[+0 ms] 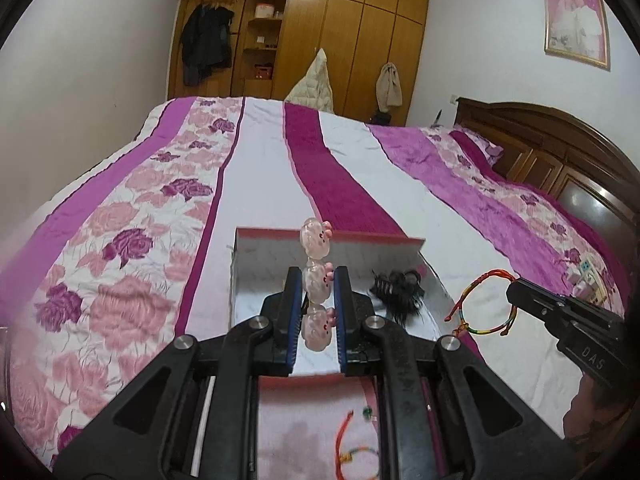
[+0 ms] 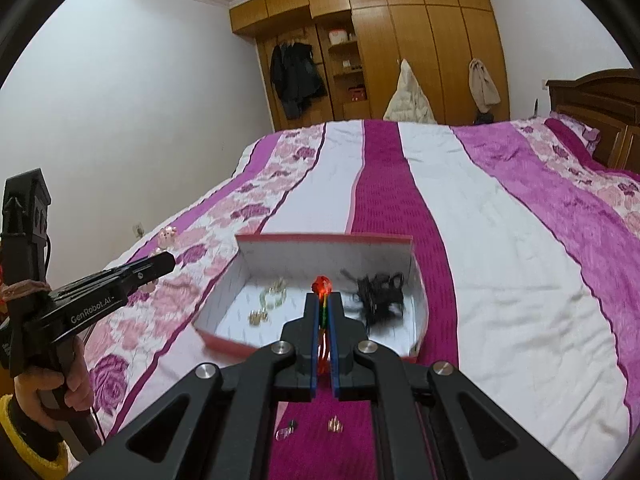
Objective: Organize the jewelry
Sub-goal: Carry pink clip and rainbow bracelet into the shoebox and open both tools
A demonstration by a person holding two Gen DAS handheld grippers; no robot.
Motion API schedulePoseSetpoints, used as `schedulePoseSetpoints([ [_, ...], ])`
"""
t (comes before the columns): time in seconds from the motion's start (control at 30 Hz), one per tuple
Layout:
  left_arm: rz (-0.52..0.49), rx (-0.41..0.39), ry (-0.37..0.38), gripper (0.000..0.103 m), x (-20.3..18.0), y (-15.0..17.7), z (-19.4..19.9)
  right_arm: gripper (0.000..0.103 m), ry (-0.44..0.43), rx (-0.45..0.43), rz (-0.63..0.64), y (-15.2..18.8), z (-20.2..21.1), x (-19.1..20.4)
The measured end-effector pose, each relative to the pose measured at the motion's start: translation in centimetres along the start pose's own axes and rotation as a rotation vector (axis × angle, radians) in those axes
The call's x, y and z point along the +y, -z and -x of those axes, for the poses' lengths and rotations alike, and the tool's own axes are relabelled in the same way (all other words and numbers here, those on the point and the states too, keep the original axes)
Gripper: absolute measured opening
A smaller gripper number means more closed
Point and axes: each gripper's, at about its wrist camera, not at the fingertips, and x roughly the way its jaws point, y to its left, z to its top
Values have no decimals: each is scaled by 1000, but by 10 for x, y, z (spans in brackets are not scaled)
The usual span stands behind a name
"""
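Note:
A white box with a red rim (image 1: 332,240) (image 2: 320,238) lies open on the bed. My left gripper (image 1: 318,284) is shut on a pink bead bracelet (image 1: 316,240) and holds it upright over the box. My right gripper (image 2: 325,300) is shut on a multicoloured cord bracelet (image 2: 322,285), held above the box's near side. In the left wrist view that cord bracelet (image 1: 486,300) hangs from the right gripper (image 1: 516,290). In the right wrist view the left gripper (image 2: 166,262) holds the pink beads (image 2: 167,236) left of the box.
A black hair tie bundle (image 2: 378,296) (image 1: 400,292) and small gold pieces (image 2: 264,308) lie inside the box. Loose small jewelry (image 2: 334,424) and another cord bracelet (image 1: 356,452) lie on the bedspread near me. The headboard (image 1: 560,152) stands at the right, the wardrobe (image 2: 380,40) behind the bed.

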Motion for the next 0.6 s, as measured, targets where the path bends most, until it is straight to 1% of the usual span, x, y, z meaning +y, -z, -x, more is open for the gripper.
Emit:
schedulePoseSetpoints([
  [0.1, 9, 0, -4, 7, 2, -2, -12, 6, 11, -10, -5, -4, -12, -4],
  [0.23, 18, 33, -4, 7, 4, 3, -31, 6, 30, 5, -18, -4, -32, -11],
  [0.4, 19, 86, -8, 7, 7, 14, -57, 6, 63, 54, -37, 5, -60, -25],
  [0.6, 20, 155, -24, 7, 10, 28, -87, 6, 112, 112, -10, 18, -92, -36],
])
